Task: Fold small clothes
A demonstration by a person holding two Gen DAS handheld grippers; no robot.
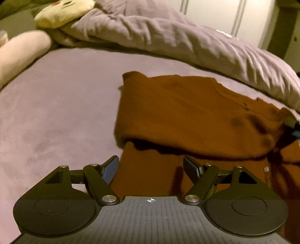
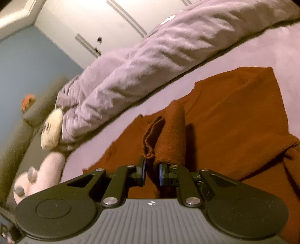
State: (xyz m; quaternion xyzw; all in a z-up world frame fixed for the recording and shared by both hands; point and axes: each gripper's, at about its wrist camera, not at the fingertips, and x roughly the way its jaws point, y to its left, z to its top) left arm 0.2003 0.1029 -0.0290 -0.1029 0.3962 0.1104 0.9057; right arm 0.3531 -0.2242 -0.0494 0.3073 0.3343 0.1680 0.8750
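Sweater: the rust-brown sweater [image 1: 189, 112] lies flat on the purple bed [image 1: 56, 116], just beside the crumpled blanket [image 1: 168, 37]; its long way runs along the blanket.
Left gripper [image 1: 151, 167]: fingers wide apart, holding nothing.
Right gripper [image 2: 152, 171]: fingers pinched on a sweater fold.

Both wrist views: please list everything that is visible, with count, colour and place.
sweater: one, rust brown, on the bed sheet, partly folded
bed sheet: one, lilac, under the sweater
duvet: one, lilac, bunched behind the sweater
cream soft toy: one, at the duvet's end
pink soft toy: one, at the bed's edge
left gripper: black, open above the sweater
right gripper: black, shut on a sweater fold
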